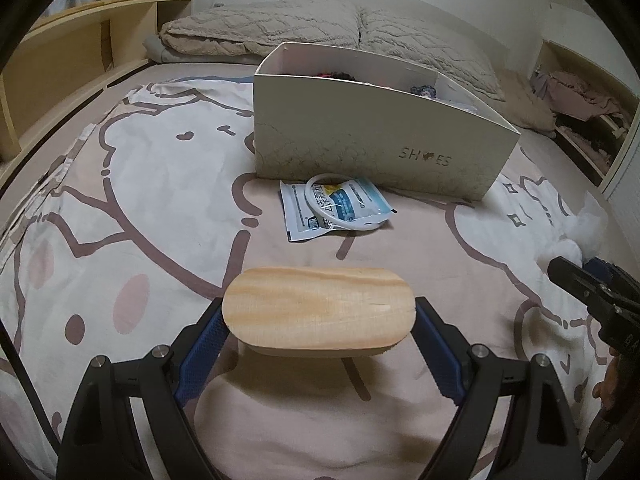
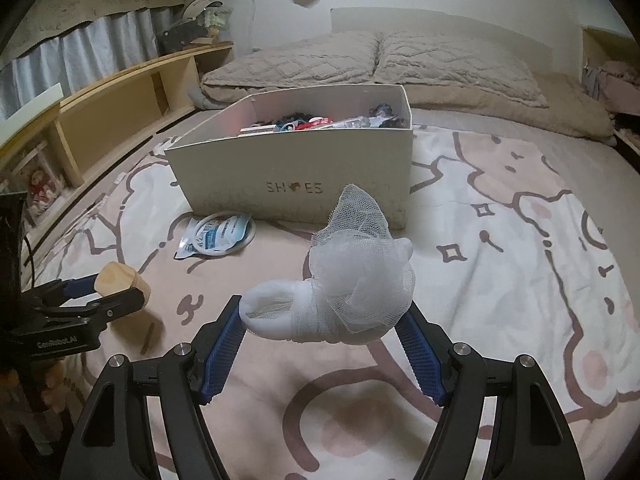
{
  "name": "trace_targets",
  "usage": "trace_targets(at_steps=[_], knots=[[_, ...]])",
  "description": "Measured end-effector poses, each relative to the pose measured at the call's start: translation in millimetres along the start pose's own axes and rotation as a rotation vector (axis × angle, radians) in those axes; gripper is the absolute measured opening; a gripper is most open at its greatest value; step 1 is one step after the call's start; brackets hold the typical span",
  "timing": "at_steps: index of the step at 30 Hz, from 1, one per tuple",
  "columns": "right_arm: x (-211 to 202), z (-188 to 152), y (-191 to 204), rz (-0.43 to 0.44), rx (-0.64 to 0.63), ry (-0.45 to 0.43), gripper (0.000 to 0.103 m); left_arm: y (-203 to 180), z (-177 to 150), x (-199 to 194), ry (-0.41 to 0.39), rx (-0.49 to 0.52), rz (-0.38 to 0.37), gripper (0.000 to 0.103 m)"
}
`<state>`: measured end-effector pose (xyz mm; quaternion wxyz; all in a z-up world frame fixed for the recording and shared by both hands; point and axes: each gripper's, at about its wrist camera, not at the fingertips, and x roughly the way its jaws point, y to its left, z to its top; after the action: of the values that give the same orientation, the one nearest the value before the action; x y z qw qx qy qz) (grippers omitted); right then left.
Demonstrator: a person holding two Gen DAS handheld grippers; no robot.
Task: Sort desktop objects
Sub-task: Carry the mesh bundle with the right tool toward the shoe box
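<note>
Both grippers are loaded: left gripper (image 1: 318,316) pinches a wooden block (image 1: 318,312) across its long axis, right gripper (image 2: 322,320) clamps a white mesh pouf (image 2: 352,276). Shoe box (image 2: 280,188) sits straight ahead, open-topped, slightly nearer the right one I'd guess.

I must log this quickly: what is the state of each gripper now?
Left gripper: shut on wooden block.
Right gripper: shut on mesh sponge.
</note>
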<state>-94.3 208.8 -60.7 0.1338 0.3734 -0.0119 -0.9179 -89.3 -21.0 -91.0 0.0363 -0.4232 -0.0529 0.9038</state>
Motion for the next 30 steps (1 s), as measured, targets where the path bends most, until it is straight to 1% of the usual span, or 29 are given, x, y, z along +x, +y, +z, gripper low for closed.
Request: trace_targets(at_steps=[2, 6, 9, 15, 19, 21, 25, 30], knots=[[1, -1, 0, 0.023, 0.001, 0.0, 0.075, -1, 0, 0, -0.003, 0.004, 0.004, 0.09], [-3, -3, 4, 0.026, -0.03, -0.036, 0.075, -3, 1, 0, -0.008, 0.01, 0.003, 0.09], [-4, 0, 3, 0.042, -0.022, -0.051, 0.075, -4, 2, -1, -0.019, 0.009, 0.007, 0.09], [0, 3, -3, 0.079, -0.005, -0.034, 0.075, -3, 5, -3, -0.035, 0.005, 0.018, 0.09], [0, 7, -6, 0.084, -0.006, -0.033, 0.075, -1, 11, -3, -0.043, -0.001, 0.017, 0.09], [0, 10, -9, 0.087, -0.005, -0.039, 0.075, -1, 14, -3, -0.048, -0.001, 0.015, 0.09], [4, 26, -18, 0.133, 0.034, -0.032, 0.075, -1, 25, -3, -0.06, 0.011, 0.027, 0.09], [7, 47, -18, 0.121, 0.002, -0.061, 0.075, 5, 29, 0, -0.058, -0.004, 0.03, 0.09]])
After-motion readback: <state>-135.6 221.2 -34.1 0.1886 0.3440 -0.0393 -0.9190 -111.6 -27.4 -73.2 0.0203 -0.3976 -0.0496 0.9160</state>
